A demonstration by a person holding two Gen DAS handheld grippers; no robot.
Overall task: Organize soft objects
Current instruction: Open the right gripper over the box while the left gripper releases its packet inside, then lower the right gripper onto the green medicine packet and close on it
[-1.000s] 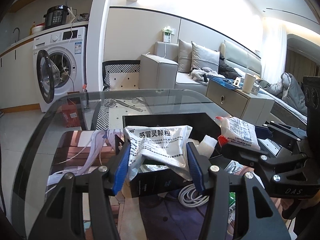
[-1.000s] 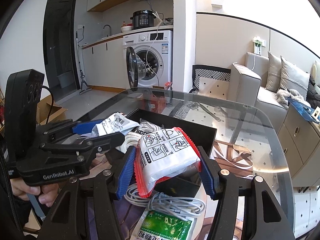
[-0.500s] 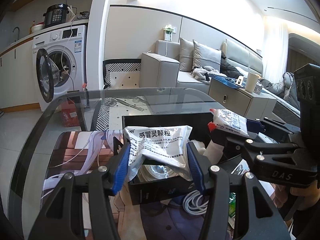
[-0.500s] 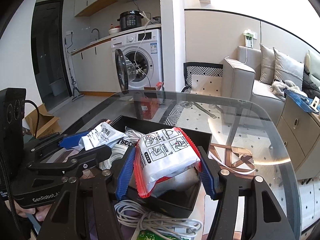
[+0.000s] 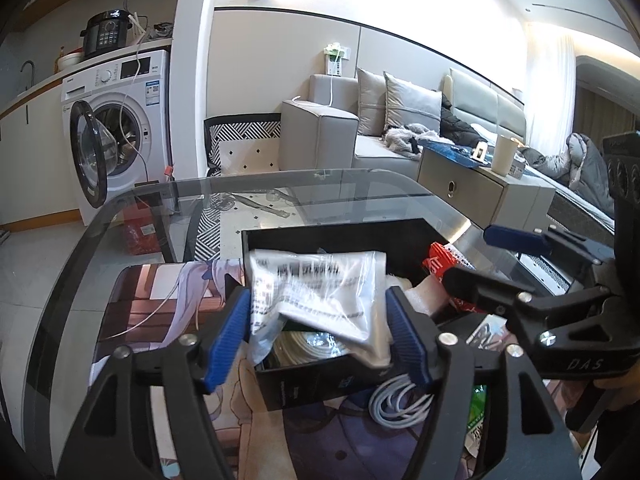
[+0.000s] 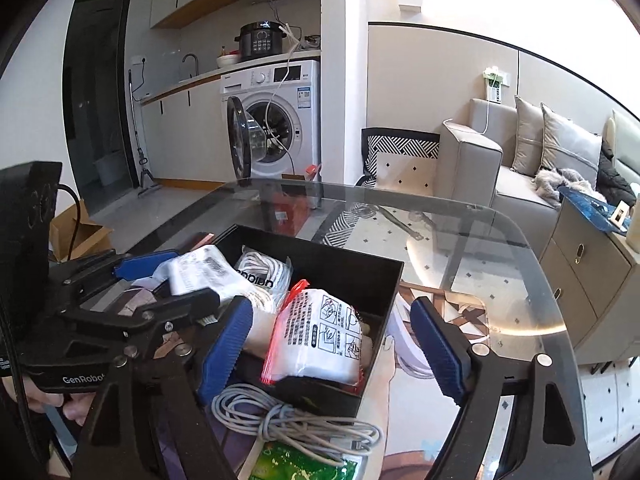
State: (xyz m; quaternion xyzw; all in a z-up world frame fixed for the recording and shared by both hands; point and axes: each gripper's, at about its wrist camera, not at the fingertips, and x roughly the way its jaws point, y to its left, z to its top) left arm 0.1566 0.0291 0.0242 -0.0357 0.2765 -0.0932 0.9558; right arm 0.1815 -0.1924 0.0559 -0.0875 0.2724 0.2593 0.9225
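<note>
A black box stands on a glass table. My left gripper is shut on a silver medicine packet and holds it over the box's near edge; it also shows in the right wrist view. My right gripper is open. A white packet with red zip edges lies loose in the box's near corner between the right fingers, apart from both. Its red corner shows in the left wrist view. A white bagged cable coil lies in the box.
A loose grey cable bundle and a green packet lie on a printed mat in front of the box. The glass table's far rim curves behind. A washing machine and a sofa stand beyond.
My right gripper has opened and let the white red-edged packet drop into the box. My left gripper, holding the silver packet, has moved a little over the box.
</note>
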